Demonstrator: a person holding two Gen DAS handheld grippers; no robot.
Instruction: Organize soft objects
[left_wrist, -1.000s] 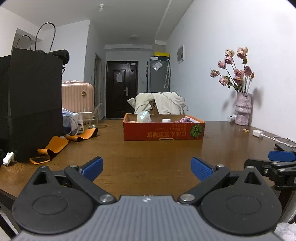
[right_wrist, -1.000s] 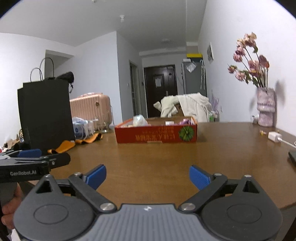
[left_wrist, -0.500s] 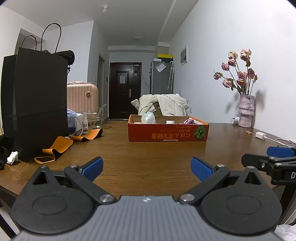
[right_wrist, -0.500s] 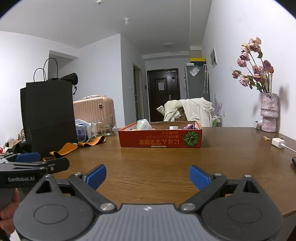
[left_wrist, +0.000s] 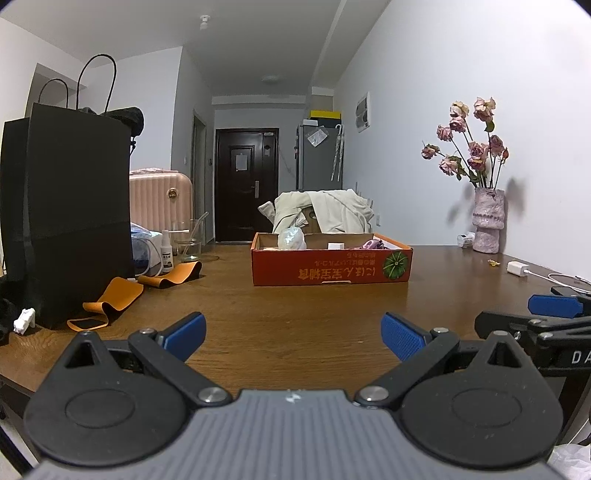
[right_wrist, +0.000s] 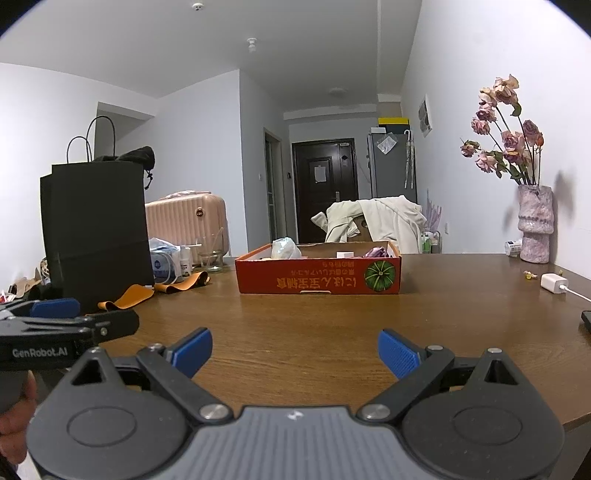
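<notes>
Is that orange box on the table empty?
No. The orange box is open-topped; a pale crumpled bag and purple item poke above its rim.

L gripper (left_wrist: 293, 334): jaws spread wide, nothing between the blue pads (left_wrist: 400, 339), held level, pointing fwd. R gripper (right_wrist: 294, 349): same config, jaws wide apart, empty, level. Both side by side, near each other, not touching. Person's hand (right_wrist: 14, 417) partly visible gripping L unit's handle.

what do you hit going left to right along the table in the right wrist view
left gripper → black bag → orange strap → glass → red box → vase → charger
</notes>
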